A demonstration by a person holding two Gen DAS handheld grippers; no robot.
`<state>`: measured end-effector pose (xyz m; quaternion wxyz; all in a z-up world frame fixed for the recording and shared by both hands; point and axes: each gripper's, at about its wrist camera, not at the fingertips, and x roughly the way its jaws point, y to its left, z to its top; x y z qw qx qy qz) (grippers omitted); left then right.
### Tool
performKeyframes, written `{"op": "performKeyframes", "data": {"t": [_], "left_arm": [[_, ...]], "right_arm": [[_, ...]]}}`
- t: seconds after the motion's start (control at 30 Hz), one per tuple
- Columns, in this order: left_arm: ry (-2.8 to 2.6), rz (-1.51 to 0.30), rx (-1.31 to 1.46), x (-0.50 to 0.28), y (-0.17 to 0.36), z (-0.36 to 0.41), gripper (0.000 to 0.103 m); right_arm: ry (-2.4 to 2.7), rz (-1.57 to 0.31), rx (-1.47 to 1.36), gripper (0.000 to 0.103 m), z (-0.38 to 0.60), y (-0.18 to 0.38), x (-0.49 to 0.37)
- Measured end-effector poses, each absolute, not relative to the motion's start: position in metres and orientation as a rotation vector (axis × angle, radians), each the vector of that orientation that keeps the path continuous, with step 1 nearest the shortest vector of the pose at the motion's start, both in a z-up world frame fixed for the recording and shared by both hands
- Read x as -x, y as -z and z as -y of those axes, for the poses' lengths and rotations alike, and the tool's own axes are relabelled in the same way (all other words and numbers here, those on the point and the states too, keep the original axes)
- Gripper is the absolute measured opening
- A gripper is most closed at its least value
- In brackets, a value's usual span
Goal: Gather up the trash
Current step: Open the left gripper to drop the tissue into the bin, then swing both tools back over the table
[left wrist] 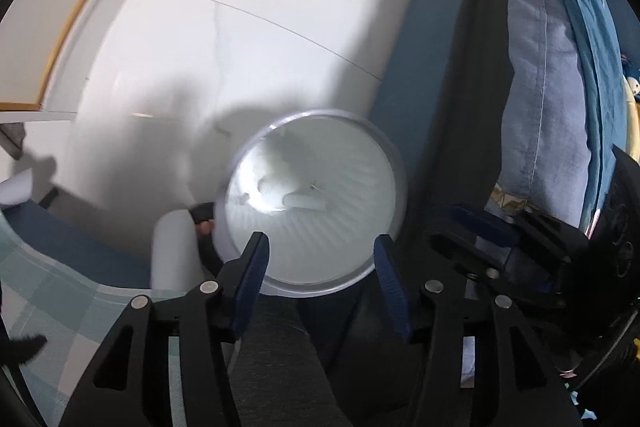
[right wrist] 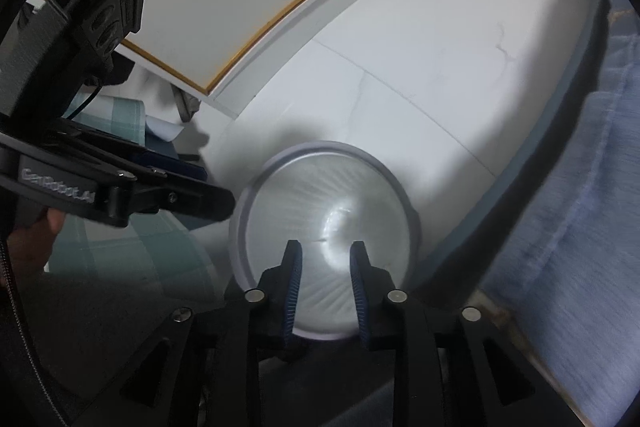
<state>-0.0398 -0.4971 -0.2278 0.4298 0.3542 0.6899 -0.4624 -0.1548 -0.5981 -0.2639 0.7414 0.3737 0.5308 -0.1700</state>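
White floor tiles (left wrist: 248,39) surround the bin (left wrist: 316,201), with trash (left wrist: 304,202) (pale scraps) inside. Both the left gripper (left wrist: 320,263) and right gripper (right wrist: 326,267) hover above its mouth, jaws spread and empty. Best keep drops centred over the bin.

Only readable text: "GenRobot.AI", raised letters on the left gripper (right wrist: 224,203) body, seen left of the right claw; nothing else legible.

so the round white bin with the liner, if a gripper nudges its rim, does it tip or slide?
The round white bin with ribbed translucent liner looks light: thin walls, only a few pale scraps inside. It stands on smooth glossy tile, so a nudge probably slides it. The thin liner would likely crumple rather than resist.
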Motion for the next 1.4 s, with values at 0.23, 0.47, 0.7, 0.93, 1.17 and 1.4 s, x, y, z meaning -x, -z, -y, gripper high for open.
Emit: {"op": "performKeyframes", "data": {"t": [0.23, 0.47, 0.7, 0.93, 1.17, 1.4], "left_arm": [[1.073, -1.575, -0.683, -0.002, 0.151, 0.493, 0.052], [0.949, -1.309, -0.384, -0.048, 0.049, 0.443, 0.071], [0.834, -1.067, -0.245, -0.054, -0.026, 0.366, 0.078], [0.661, -0.794, -0.143, -0.049, -0.082, 0.268, 0.091], [0.420, -0.532, -0.112, -0.055, -0.098, 0.166, 0.100], [0.284, -0.480, -0.047, -0.066, -0.099, 0.094, 0.102]], "right_arm": [[0.397, -1.121, -0.759, 0.041, 0.601, 0.234, 0.164], [0.406, -0.984, -0.693, 0.043, 0.602, 0.176, 0.160], [0.358, -0.807, -0.568, 0.057, 0.586, 0.096, 0.144], [0.232, -0.651, -0.471, 0.061, 0.540, 0.028, 0.112], [0.071, -0.548, -0.356, 0.068, 0.472, -0.021, 0.076], [-0.084, -0.460, -0.271, 0.079, 0.398, -0.052, 0.041]]}}
